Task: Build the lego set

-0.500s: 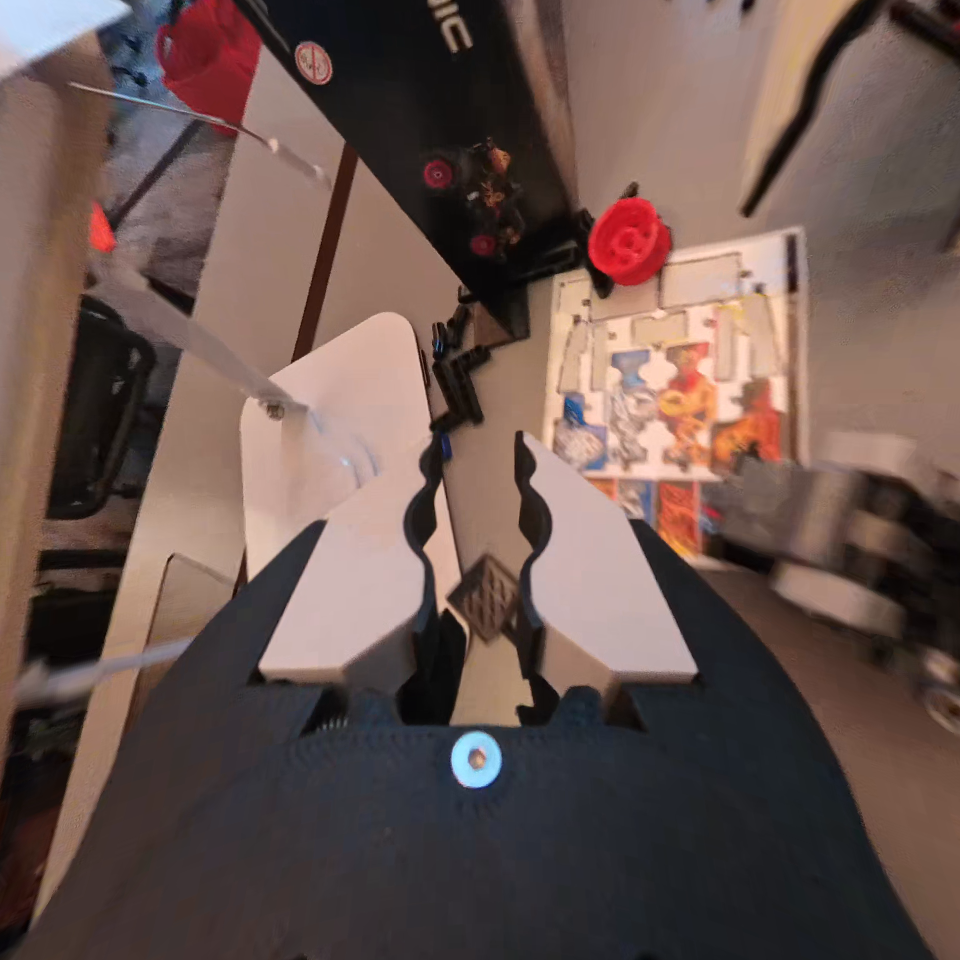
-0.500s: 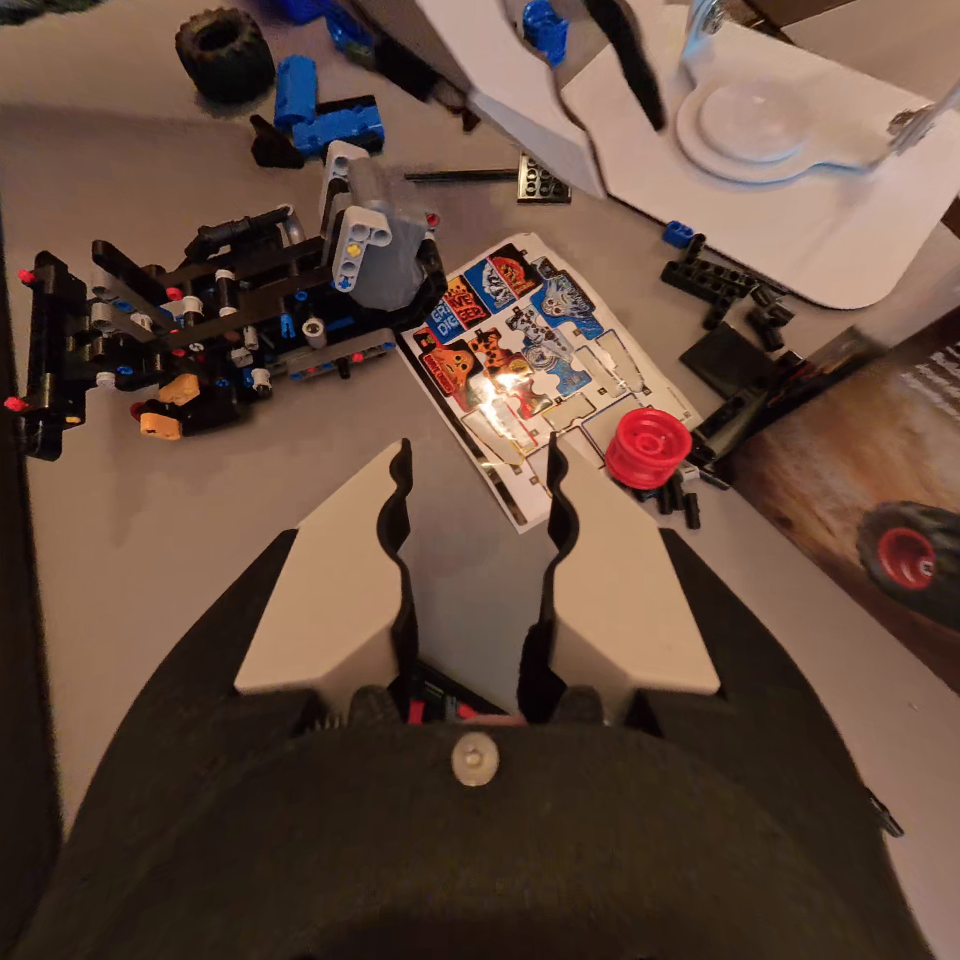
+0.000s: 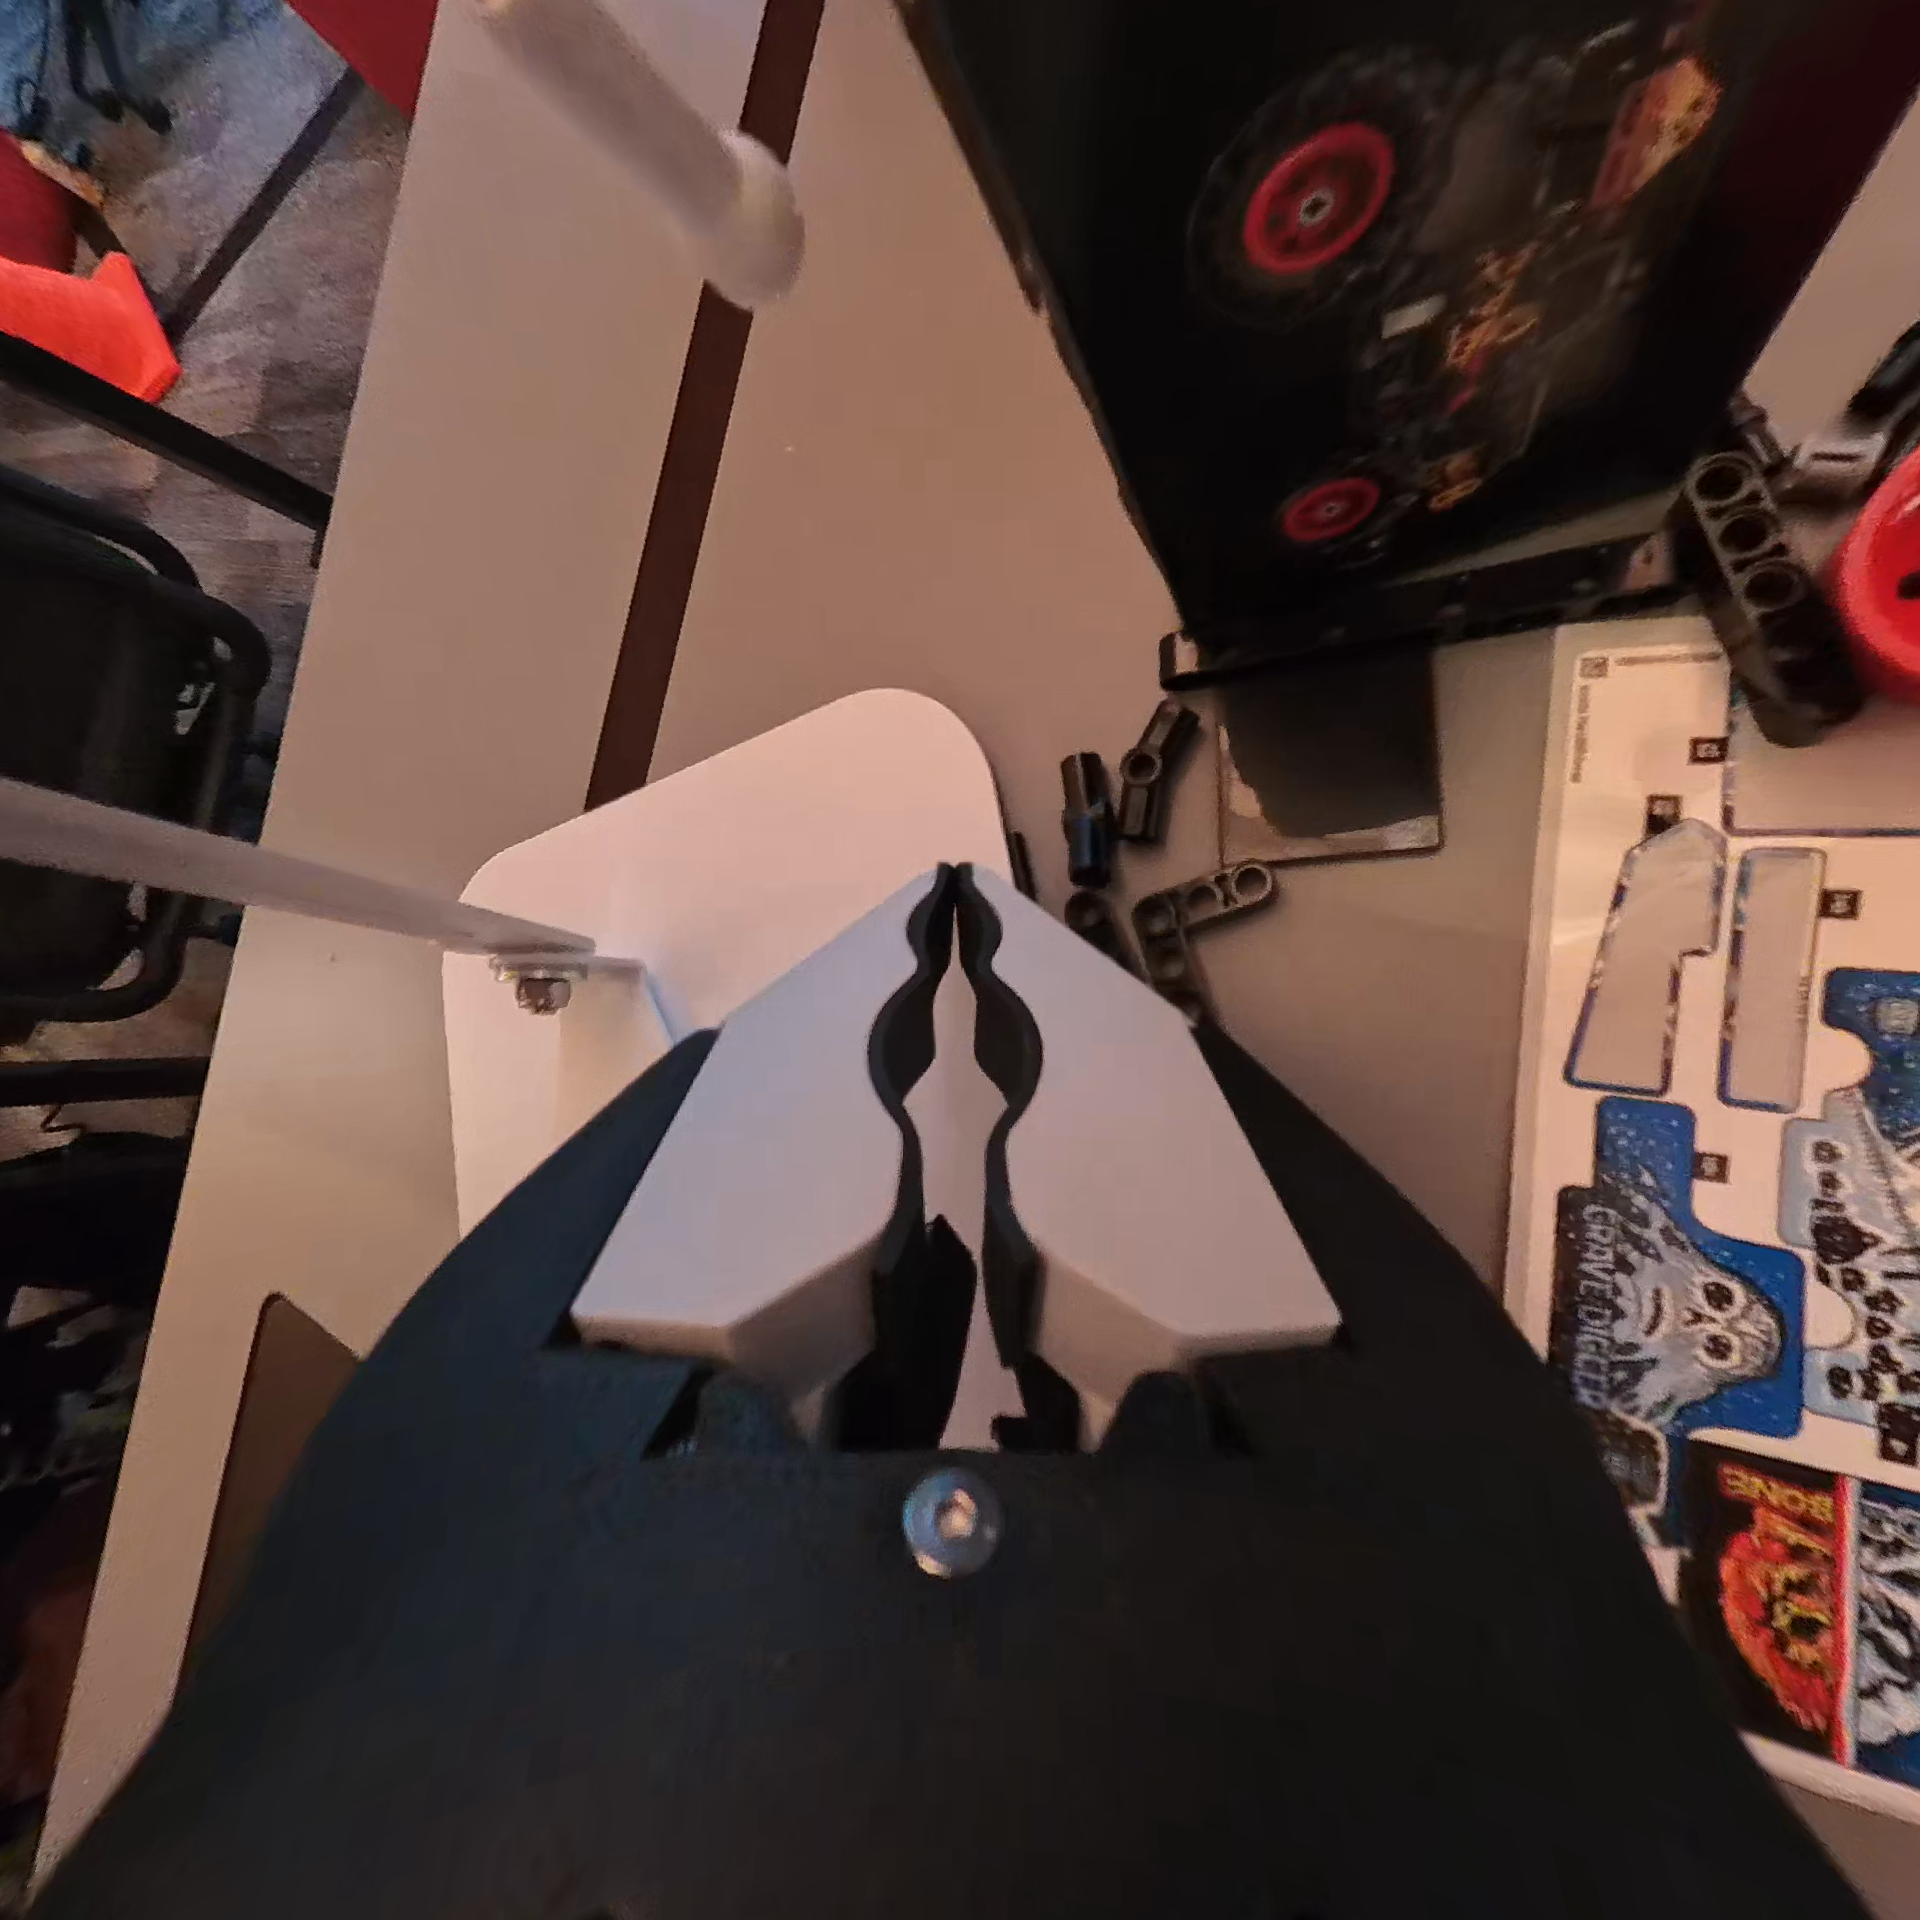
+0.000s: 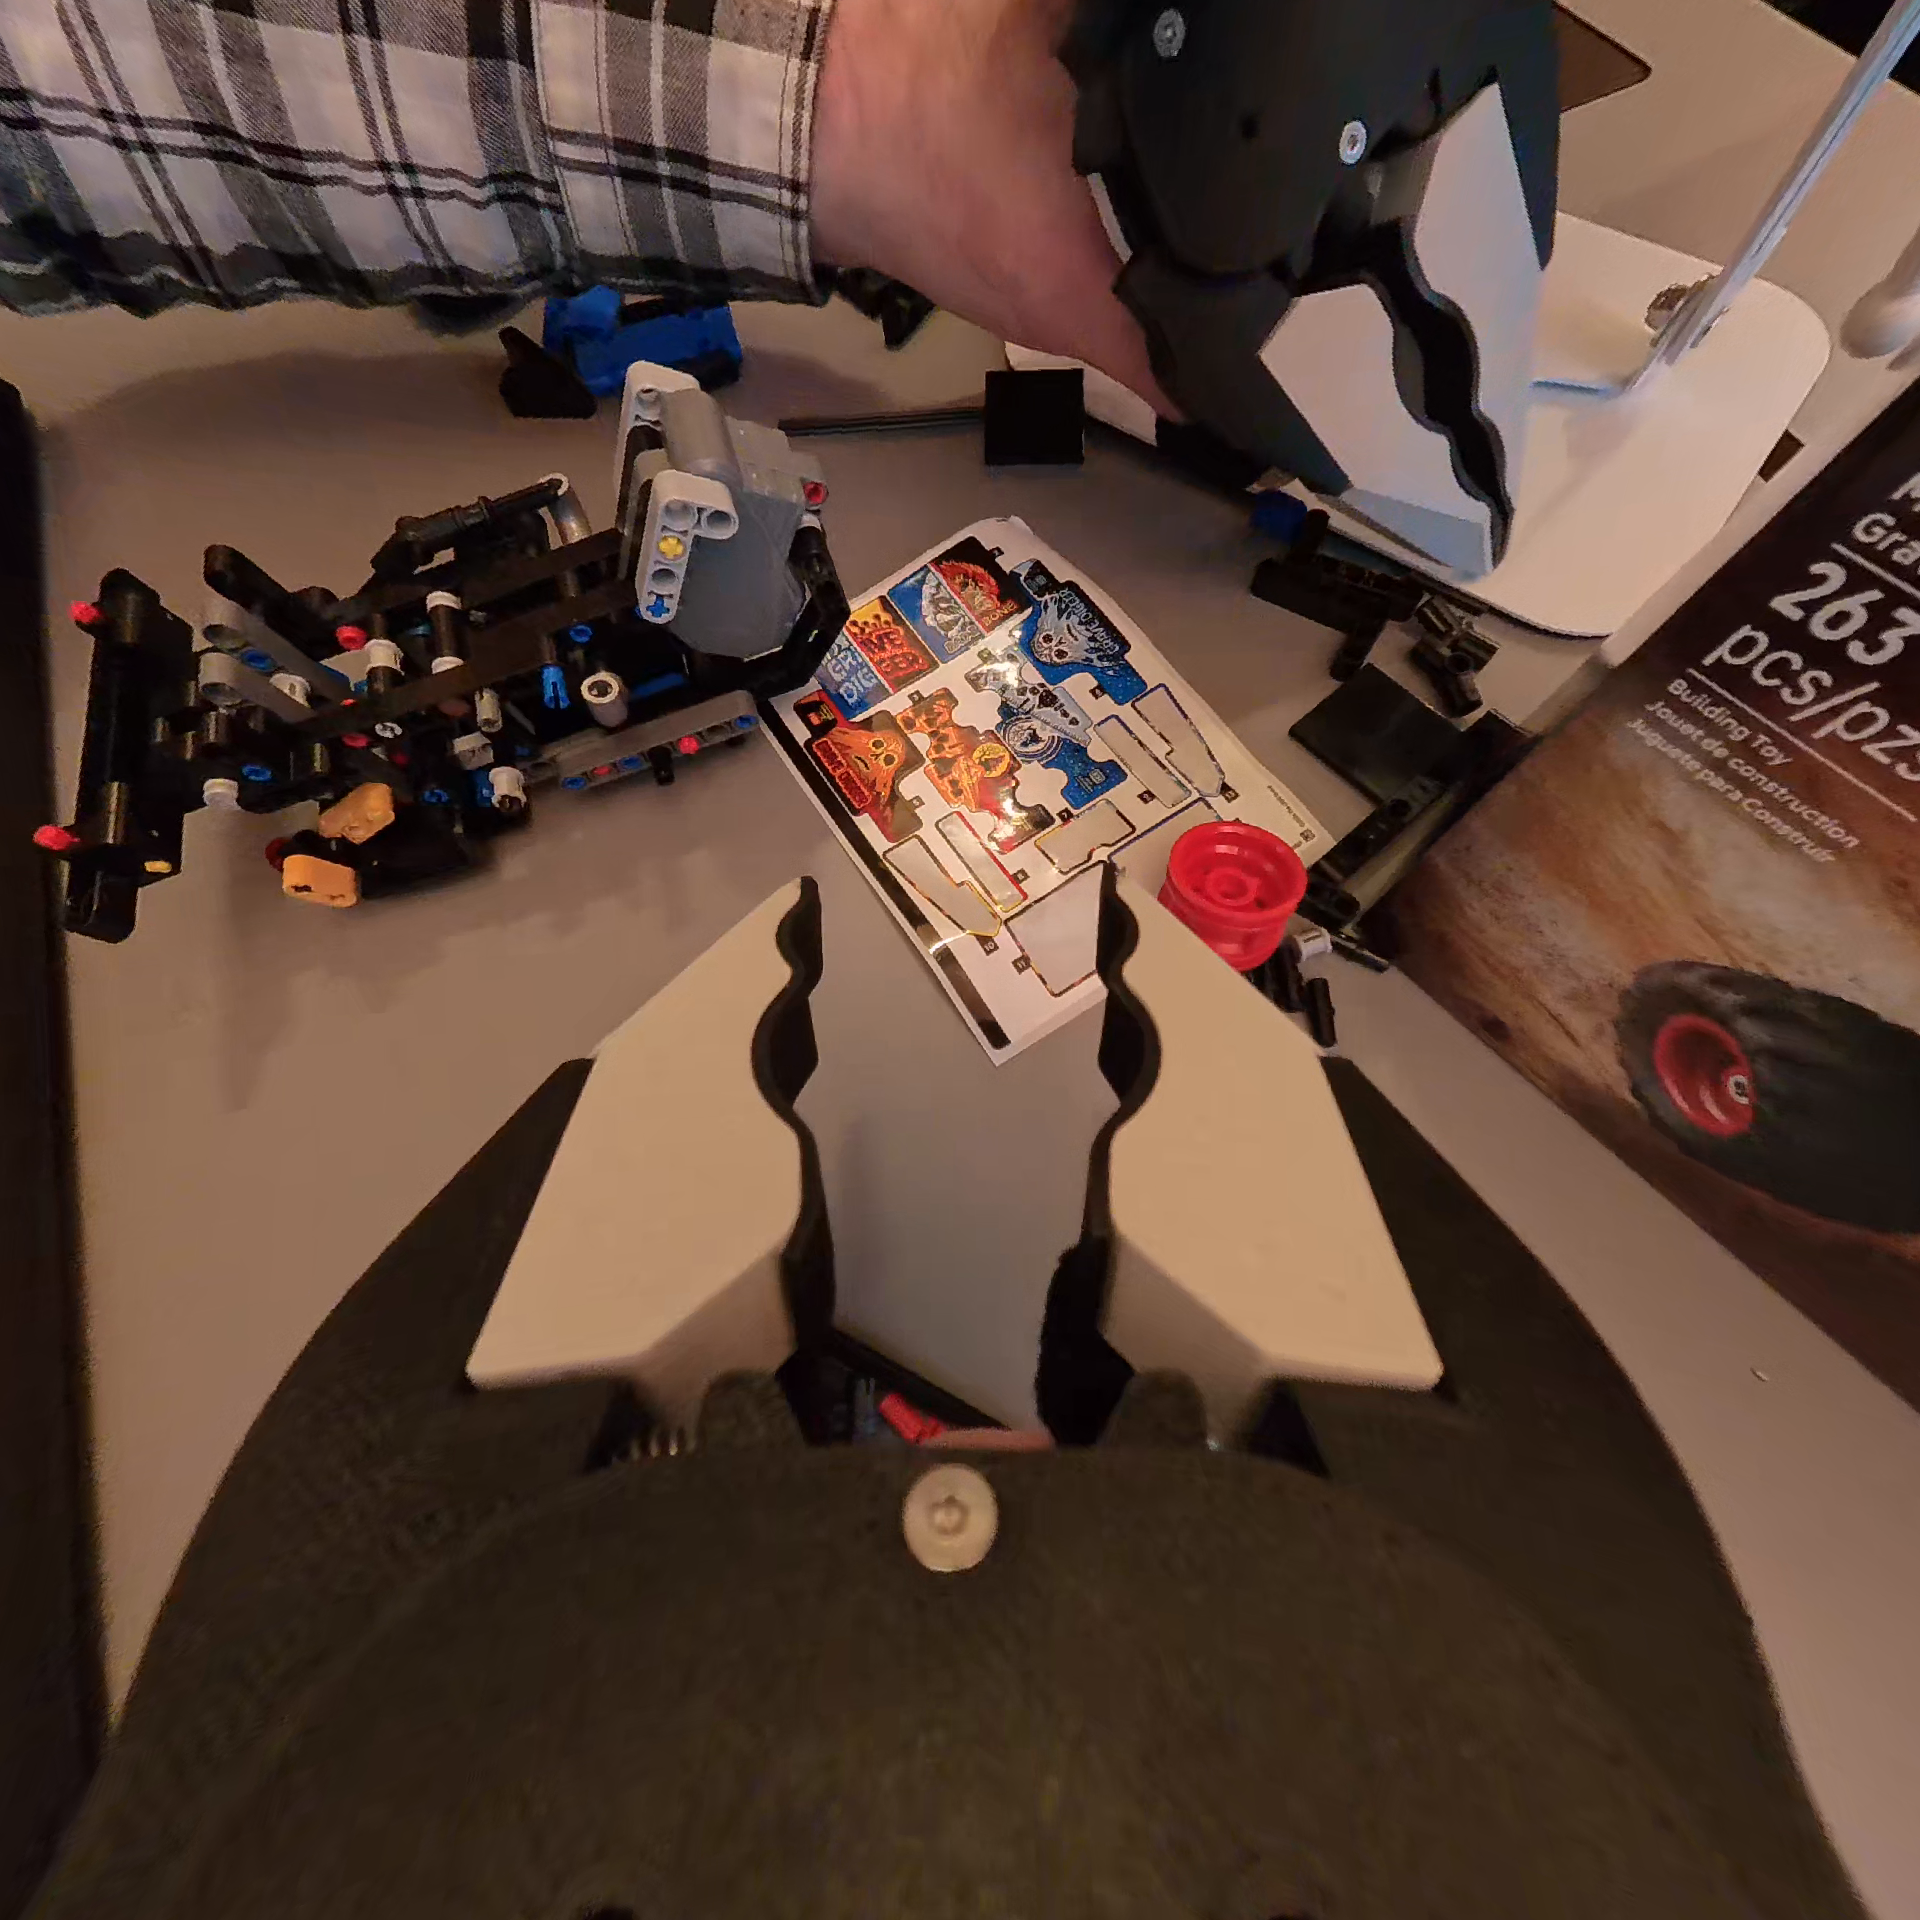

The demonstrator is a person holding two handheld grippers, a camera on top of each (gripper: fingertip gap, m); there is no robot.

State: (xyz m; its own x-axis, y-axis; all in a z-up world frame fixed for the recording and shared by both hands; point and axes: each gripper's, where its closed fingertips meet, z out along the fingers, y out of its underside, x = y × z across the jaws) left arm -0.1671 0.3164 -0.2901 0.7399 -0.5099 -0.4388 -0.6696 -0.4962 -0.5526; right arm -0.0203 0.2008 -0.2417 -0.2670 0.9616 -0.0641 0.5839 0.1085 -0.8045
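A partly built black and grey lego chassis (image 4: 436,686) lies on the grey table at the left. A sticker sheet (image 4: 1039,769) lies beside it, with a red wheel hub (image 4: 1231,894) at its right edge. My right gripper (image 4: 956,894) is open and empty, hovering just short of the sheet. My left gripper (image 3: 954,878) is shut with nothing visible between its tips, over the white stand base (image 3: 727,810) next to small black beams (image 3: 1174,914). It also shows in the right wrist view (image 4: 1496,540), held by a hand in a plaid sleeve.
The lego box (image 4: 1714,831) stands at the right and also shows in the left wrist view (image 3: 1403,260). Loose black pieces (image 4: 1351,603) lie between the box and the stand. Blue pieces (image 4: 644,338) and a black square plate (image 4: 1034,416) lie at the back. The table edge runs along the left (image 3: 343,727). Spacing between my two grippers at the tips: around 20 centimetres. From my right tips it is roughly 5 centimetres to the red wheel hub (image 4: 1231,894); from my left, 12 centimetres.
My left gripper has shut and moved forward over the white stand base, toward the small black beams. The hand and left gripper have come into the right wrist view. My right gripper has barely moved.
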